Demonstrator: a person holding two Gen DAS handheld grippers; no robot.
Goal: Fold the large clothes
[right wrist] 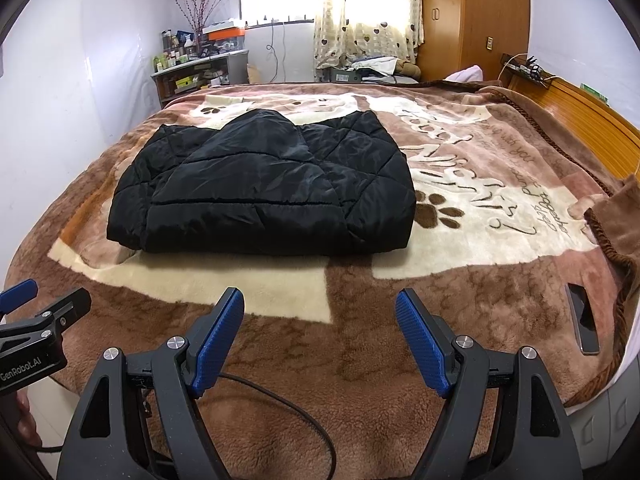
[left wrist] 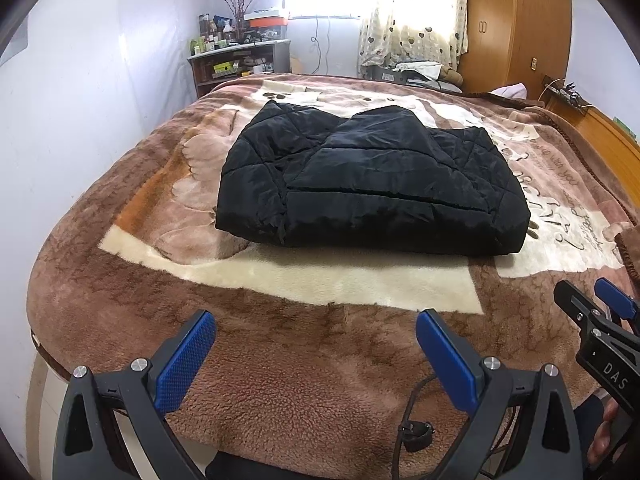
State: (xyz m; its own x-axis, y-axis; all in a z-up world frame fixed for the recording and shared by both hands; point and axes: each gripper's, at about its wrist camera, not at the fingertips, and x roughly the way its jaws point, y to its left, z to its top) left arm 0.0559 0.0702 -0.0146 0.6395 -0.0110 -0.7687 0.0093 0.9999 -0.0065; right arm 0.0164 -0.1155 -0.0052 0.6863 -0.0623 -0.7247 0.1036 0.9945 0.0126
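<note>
Both tools idle off the jacket. Left tool (left wrist: 316, 344) has its jaws spread wide, nothing between them, hovering over the brown fleece at the near edge of the bed. Right tool (right wrist: 320, 320) is the same: released, empty, just beside the left one, also on the near side of the jacket. Neither touches cloth.

Black quilted jacket (right wrist: 264, 184) lies mid-bed on the blanket (right wrist: 360, 360), well apart from both tools. It already reads as a compact rectangular bundle: sleeves tucked in, a rounded hood-like flap laid over the top, layers stacked with a thick rolled edge on the side facing the tools. Judgement: folding looks done or nearly done, tools pulled back because no grab is needed right now.

Materials: jacket shell is slick, slightly shiny synthetic with diamond stitch lines, puffy padding, so it holds bulk and may spring open. Blanket is plush fleece, brown, cream and pink, with paw prints and script lettering; grippy surface, should keep the bundle from sliding.

Dark flat phone (right wrist: 584, 320) sits on the blanket to the right of the jacket, near the bed edge. Black cable (right wrist: 280, 396) trails across the fleece under the right tool, nearer than the jacket.
</note>
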